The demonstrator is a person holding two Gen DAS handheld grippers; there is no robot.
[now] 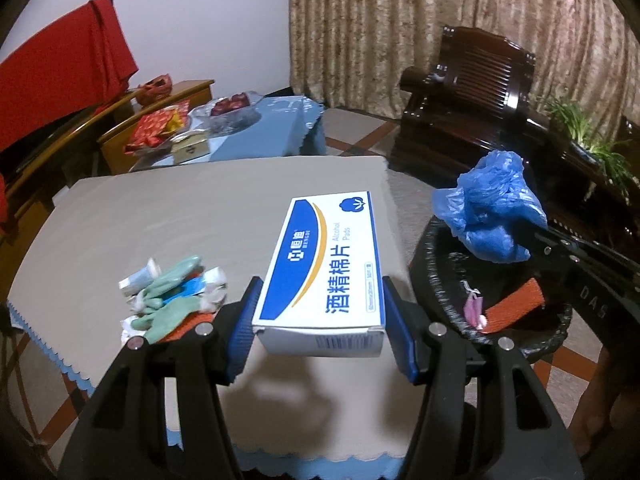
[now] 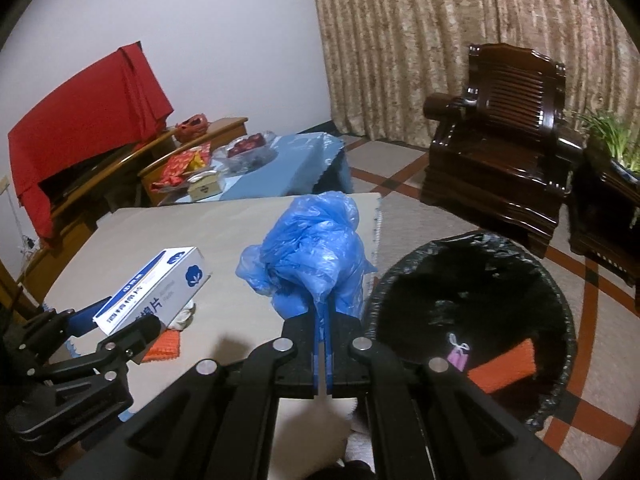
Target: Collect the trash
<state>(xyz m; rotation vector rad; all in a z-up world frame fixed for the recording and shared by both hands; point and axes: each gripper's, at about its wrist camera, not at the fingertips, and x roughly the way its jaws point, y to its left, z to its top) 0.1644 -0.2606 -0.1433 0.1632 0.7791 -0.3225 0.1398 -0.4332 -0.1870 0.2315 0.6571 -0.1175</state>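
My left gripper [image 1: 320,316] is shut on a white and blue alcohol pads box [image 1: 328,268] and holds it above the beige table [image 1: 160,216]. The box also shows in the right wrist view [image 2: 156,288]. My right gripper [image 2: 323,312] is shut on a crumpled blue plastic bag [image 2: 316,248], held over the table's right edge beside the black-lined trash bin [image 2: 560,300]. In the left wrist view the bag [image 1: 492,212] hangs over the bin [image 1: 432,248]. A pile of trash [image 1: 172,296] with green gloves and wrappers lies on the table at the left.
Inside the bin lie an orange piece [image 2: 504,364] and a small pink item [image 2: 456,356]. A dark wooden armchair [image 2: 504,136] stands behind the bin. A low blue-covered table [image 1: 264,128] with clutter stands beyond the beige table.
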